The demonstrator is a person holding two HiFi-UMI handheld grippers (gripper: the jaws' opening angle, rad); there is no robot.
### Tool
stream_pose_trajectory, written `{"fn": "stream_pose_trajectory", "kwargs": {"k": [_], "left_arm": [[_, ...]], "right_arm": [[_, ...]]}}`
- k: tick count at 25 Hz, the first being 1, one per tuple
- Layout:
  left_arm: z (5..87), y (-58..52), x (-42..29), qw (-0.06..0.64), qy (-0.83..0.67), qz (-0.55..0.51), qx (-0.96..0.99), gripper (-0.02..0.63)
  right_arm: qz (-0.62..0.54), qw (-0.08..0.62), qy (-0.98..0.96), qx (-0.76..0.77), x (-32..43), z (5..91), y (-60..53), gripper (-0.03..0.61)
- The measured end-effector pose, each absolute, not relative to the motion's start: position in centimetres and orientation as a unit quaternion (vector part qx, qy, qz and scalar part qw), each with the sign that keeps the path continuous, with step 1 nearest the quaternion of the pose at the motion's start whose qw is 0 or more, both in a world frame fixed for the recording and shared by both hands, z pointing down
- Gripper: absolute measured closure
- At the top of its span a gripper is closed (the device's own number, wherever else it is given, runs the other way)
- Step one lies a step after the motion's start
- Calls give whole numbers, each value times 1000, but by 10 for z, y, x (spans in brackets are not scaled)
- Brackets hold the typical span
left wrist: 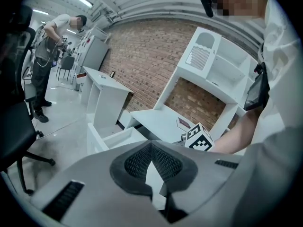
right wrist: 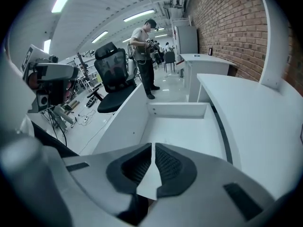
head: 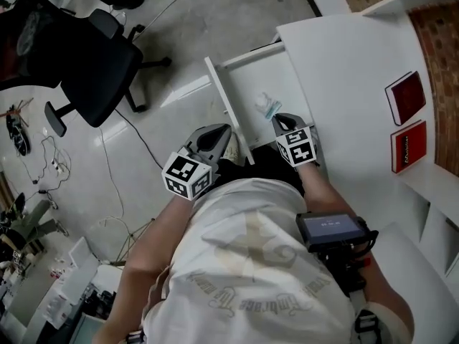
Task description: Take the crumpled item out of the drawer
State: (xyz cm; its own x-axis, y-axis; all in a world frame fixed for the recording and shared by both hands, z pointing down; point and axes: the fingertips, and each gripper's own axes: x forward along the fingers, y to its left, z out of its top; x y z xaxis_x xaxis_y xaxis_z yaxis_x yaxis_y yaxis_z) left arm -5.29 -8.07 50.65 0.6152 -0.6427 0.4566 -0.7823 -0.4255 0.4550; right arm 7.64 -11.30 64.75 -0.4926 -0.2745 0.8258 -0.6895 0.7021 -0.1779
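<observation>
Crumpled item (head: 267, 106) small, partly behind right tool (head: 282, 120)

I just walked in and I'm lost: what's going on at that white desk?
A person stands over the white desk with a gripper in each hand. The drawer is pulled open, and the crumpled item lies inside it, not yet picked up. The right gripper is over the drawer, just short of the item, with its jaws together and empty. The left gripper is outside the drawer's front panel and is also shut on nothing.
</observation>
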Motion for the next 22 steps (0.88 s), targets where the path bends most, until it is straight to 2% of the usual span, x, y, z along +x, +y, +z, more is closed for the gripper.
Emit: {"fn": "stream_pose_trajectory", "kwargs": {"k": [2,3,4,5,22], "left_arm": [[510,-78,-58,331,-431,108,833,594],[513,-77,-60,333,-433,109,830,594],[515,-75,-62,336,-435,110,828,594],[517,-73,-63,339,-437,110,826,594],[540,-60,-75,378,-479,102,786,594]], "right_arm": [[254,420,-822,289,74,655,-116,547],[255,424,-820,288,73,659,-117,524],[256,429,-818,286,71,664,-118,464],[257,434,-816,283,70,668,-118,442],[233,523,-794,205,62,734,-122,359]]}}
